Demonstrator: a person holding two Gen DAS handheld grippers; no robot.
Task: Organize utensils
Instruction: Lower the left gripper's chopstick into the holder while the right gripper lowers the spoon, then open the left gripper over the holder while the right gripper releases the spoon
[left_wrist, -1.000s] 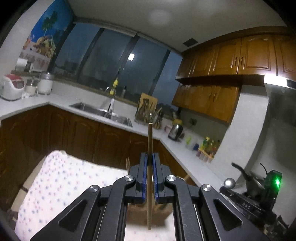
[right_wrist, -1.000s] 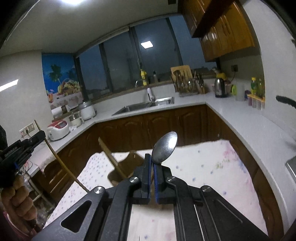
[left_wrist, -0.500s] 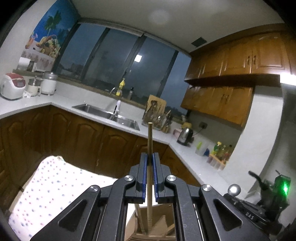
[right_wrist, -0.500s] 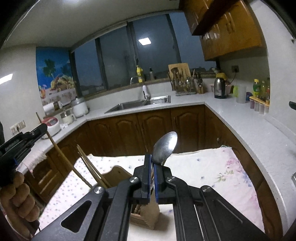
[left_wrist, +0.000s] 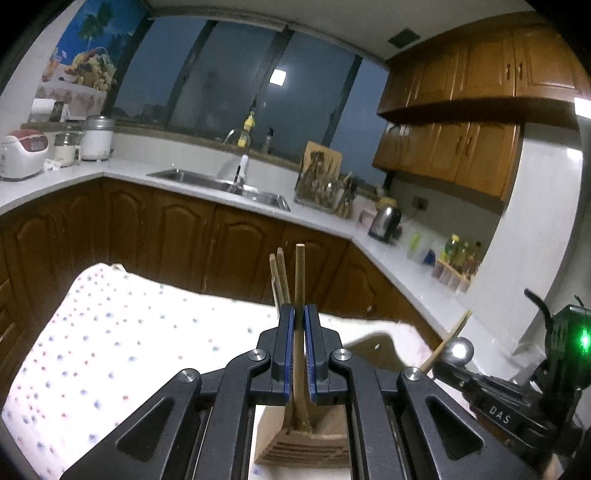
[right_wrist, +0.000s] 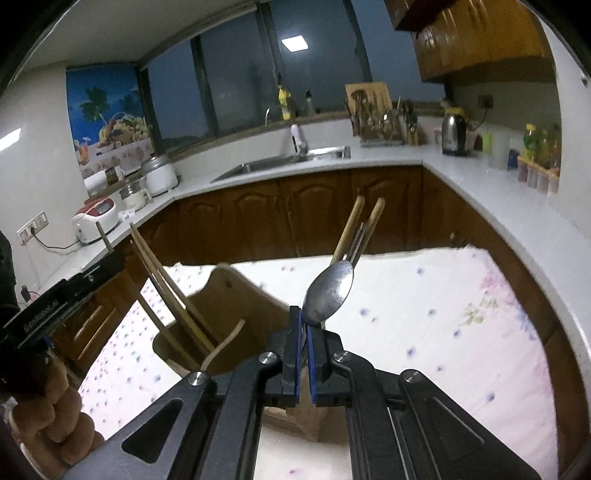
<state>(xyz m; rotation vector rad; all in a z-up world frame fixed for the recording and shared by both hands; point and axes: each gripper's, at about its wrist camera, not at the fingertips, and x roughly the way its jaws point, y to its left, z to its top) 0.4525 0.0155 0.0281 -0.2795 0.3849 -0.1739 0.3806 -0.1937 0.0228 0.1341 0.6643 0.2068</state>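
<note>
My left gripper (left_wrist: 299, 321) is shut on a wooden chopstick (left_wrist: 298, 280) held upright; its lower end reaches into a wooden utensil holder (left_wrist: 306, 446) right below. Two more wooden sticks (left_wrist: 280, 277) stand in the holder behind it. My right gripper (right_wrist: 304, 325) is shut on the handle of a metal spoon (right_wrist: 328, 293), bowl up, above the same holder (right_wrist: 236, 295). In the right wrist view, chopsticks (right_wrist: 162, 280) lean in the holder's left compartment and two sticks (right_wrist: 364, 225) stand behind the spoon. The left gripper shows at the left (right_wrist: 66, 299).
The holder stands on a table with a white dotted cloth (left_wrist: 110, 339) (right_wrist: 443, 314). Brown kitchen cabinets (left_wrist: 184, 236) and a white counter with a sink (left_wrist: 221, 184), rice cookers (left_wrist: 26, 151) and a kettle (left_wrist: 386, 221) surround it.
Both grippers have come down toward the holder. The chopstick's lower end now sits in the holder, and the spoon hangs closer above it.
</note>
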